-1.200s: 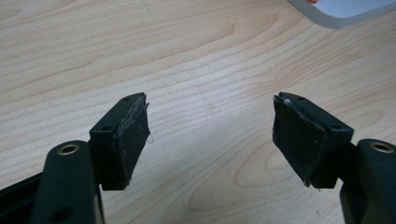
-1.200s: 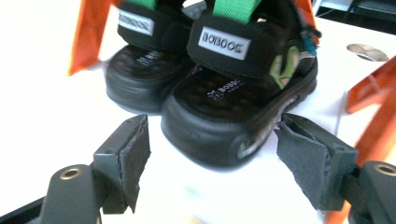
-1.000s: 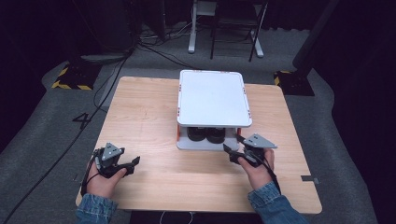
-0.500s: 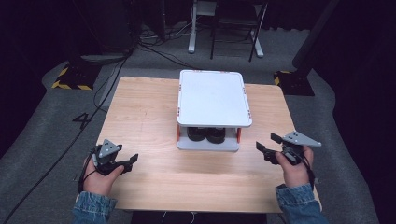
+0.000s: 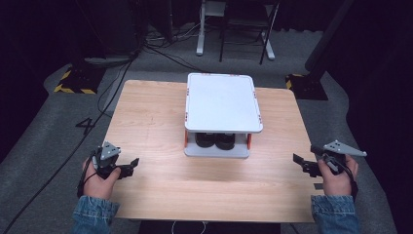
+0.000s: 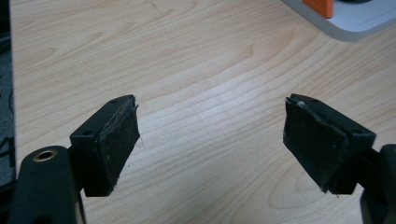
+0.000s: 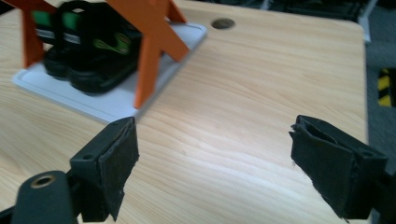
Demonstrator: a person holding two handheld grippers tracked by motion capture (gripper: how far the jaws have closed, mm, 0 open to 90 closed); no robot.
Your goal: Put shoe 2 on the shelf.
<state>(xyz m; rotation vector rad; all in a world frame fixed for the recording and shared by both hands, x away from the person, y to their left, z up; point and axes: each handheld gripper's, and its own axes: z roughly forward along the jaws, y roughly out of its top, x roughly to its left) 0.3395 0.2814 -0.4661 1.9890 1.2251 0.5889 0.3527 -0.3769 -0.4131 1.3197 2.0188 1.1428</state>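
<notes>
both tools, left tool (image 5: 127,167) and right tool (image 5: 303,163), gape wide, empty; black shoes (image 5: 215,140), probably a pair, sit shelved in white rack (image 5: 221,101); likely done.

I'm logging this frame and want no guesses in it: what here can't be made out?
- Black shoes on the rack's lower shelf: in the high view the white top shelf covers all but their front ends.
- Same shoes in the right gripper view: blurred, cut by the top edge, crossed by an orange strut; green markings unreadable.
- Rack in the left gripper view: cut off at the corner.
</notes>
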